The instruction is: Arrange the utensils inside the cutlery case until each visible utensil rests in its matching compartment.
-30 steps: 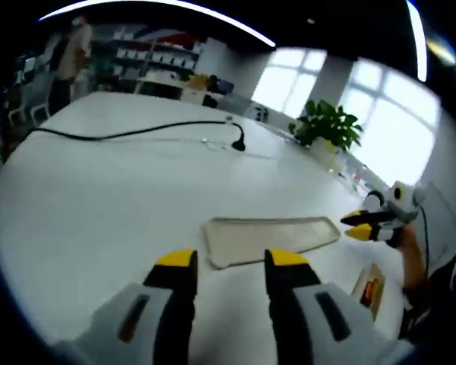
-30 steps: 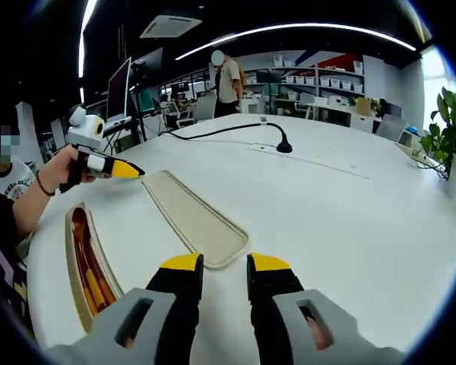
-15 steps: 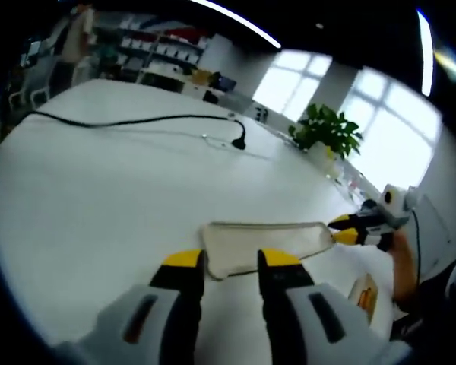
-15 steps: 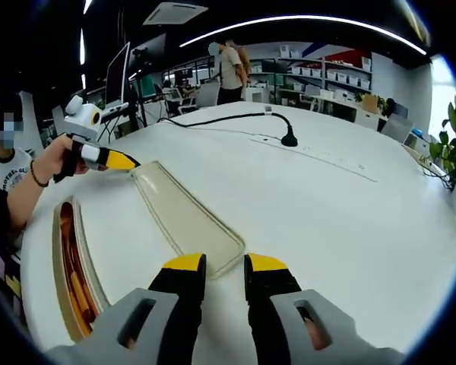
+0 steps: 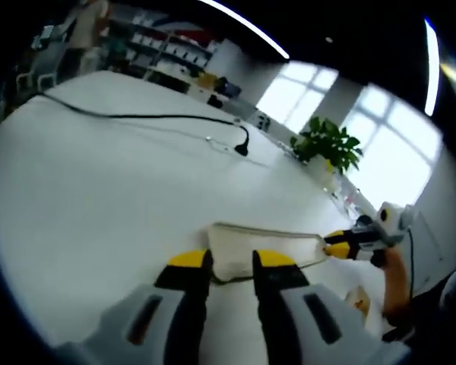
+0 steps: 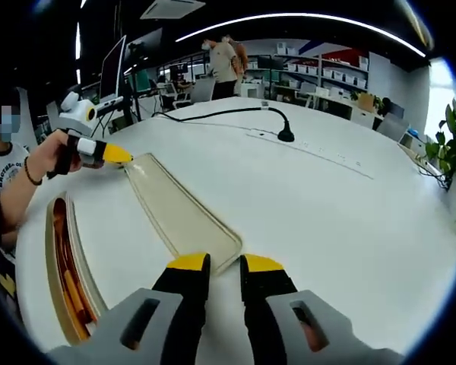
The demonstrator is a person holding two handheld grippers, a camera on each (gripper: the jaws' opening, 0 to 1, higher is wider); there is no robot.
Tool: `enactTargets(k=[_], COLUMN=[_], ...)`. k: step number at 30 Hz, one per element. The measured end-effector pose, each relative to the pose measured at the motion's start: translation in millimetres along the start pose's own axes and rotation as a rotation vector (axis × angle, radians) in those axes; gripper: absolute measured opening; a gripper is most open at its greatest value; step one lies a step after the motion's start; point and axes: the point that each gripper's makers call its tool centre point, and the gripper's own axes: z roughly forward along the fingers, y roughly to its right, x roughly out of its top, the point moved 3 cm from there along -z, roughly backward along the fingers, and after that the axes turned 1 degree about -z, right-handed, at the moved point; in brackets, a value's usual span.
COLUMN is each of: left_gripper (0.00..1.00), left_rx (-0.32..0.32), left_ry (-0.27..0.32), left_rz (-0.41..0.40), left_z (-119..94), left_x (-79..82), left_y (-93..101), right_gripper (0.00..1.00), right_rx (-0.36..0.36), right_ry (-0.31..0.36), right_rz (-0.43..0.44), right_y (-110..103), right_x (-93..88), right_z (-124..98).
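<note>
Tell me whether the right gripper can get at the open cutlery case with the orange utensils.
Probably yes: the right gripper sits at the flat beige lid, and the open cutlery case lies beside it on bare white table, nothing between.

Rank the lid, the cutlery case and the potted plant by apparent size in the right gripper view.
1. Lid, largest.
2. Cutlery case, similar length but partly cut off at the view's edge, so unsure.
3. Potted plant, smallest, though it stands far from the camera.

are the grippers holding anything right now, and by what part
Both seem to grip the flat lid: the left gripper at one end, the right gripper at the opposite end's rim.
</note>
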Motion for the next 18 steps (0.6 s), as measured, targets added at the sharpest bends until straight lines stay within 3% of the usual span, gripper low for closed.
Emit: enactTargets(k=[2, 5, 11, 18], left_gripper=[0.21, 0.21, 0.21, 0.20], left_rx=[-0.029, -0.060, -0.080, -0.169], left_ry=[0.027, 0.044, 0.063, 0.055], left_rz=[-0.067, -0.105, -0.085, -0.158], left_z=[-1.4, -4.3, -15.8, -12.9], left_x=[0.3, 2.3, 1.8, 0.9], left_y=[4.7, 4.1, 18.0, 34.5], right_gripper=[0.14, 0.13, 0.12, 0.09], right_rx=[0.008, 0.013, 0.025, 0.037], right_ry=[-0.003, -0.017, 0.002, 0.011], right_rz=[-0.009, -0.045, -0.054, -0.069], right_y=[-0.9, -3.5, -5.3, -7.5], right_x=[0.3, -0.9, -3.0, -4.4], right_z=[-0.8, -4.4, -6.0, -8.4])
